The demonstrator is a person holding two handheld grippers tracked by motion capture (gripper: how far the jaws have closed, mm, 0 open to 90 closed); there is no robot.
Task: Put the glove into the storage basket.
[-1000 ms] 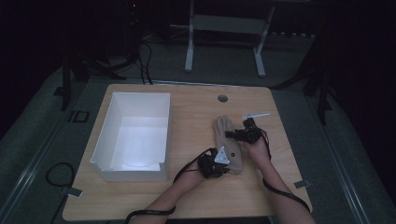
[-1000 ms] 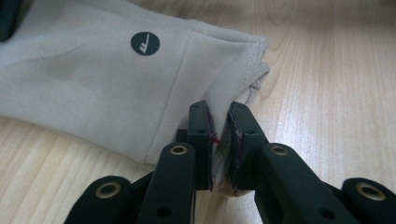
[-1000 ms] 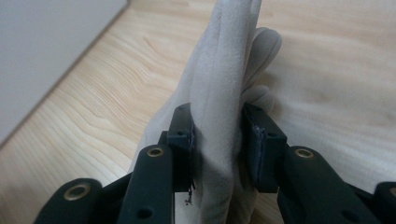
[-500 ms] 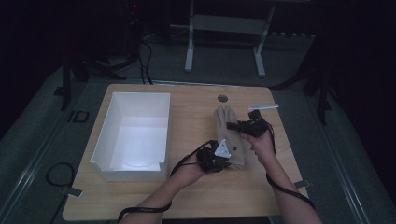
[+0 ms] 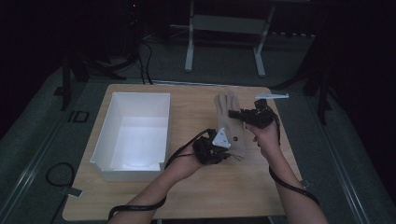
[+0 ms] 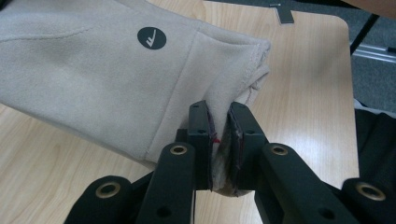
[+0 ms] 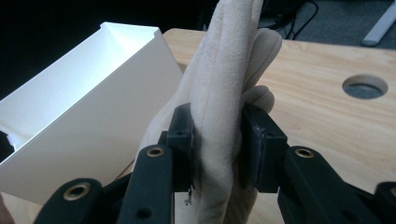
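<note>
White bin – glove outside

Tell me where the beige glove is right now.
In the high view the beige glove is right of the white bin, stretched between the left gripper at its cuff and the right gripper at its fingers.

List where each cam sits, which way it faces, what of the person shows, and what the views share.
High view: above the person's side, looking forward and down on the table, bin and glove; both forearms, left gripper, right gripper.
Left gripper view: on the left gripper, facing along its jaws, shut on the glove cuff.
Right gripper view: on the right gripper, facing the bin; jaws clamp the glove fingers.
Shared: glove and table in all three; bin in the high and right gripper views.
</note>
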